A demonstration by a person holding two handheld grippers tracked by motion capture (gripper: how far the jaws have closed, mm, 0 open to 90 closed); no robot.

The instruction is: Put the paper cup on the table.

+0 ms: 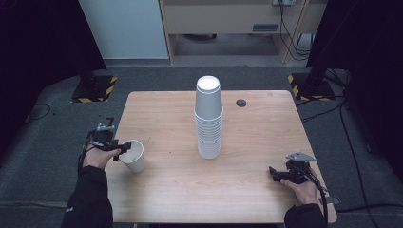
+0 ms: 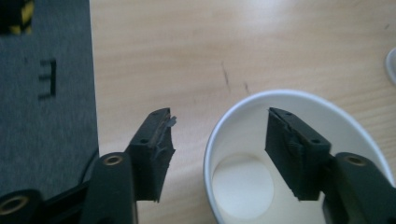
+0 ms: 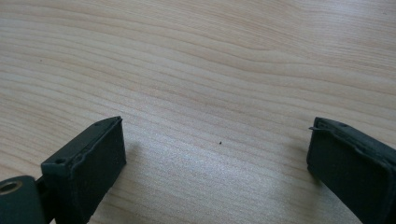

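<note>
Right gripper: at five o'clock on the tabletop, your jaws spread wide over bare wood, holding nothing, parked clear.
Left gripper: at eight o'clock, jaws apart, straddling the cup's rim without pressing.
Cup: upright, set aside from the stack.
Left gripper view: one jaw inside the cup.
Stack: centre, twelve o'clock of you.
</note>
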